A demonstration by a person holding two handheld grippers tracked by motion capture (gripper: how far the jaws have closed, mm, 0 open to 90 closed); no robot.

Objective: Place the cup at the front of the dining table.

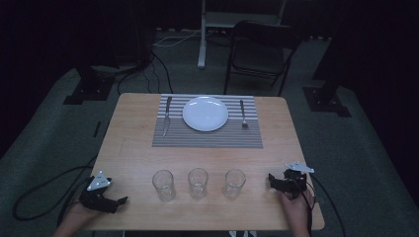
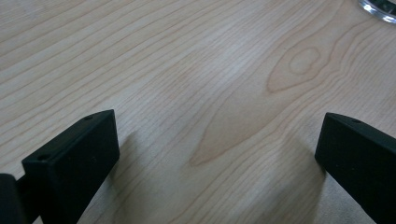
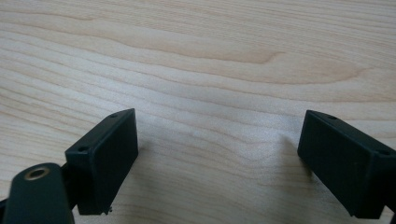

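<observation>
- The left claw [image 1: 120, 200] rests on the table [image 1: 133, 153], left of the row of three glasses, jaws spread wide with nothing between them.
- The left glass [image 1: 163, 185], middle glass [image 1: 197, 182] and right glass [image 1: 234, 183] stand apart near the front edge.
- Behind the glasses, a striped placemat [image 1: 207, 136] carries a knife [image 1: 167, 116], a white plate [image 1: 205, 113] and a fork [image 1: 243, 114].
- The right claw [image 1: 272, 179], right of the glasses, also gapes wide, holding nothing.
</observation>
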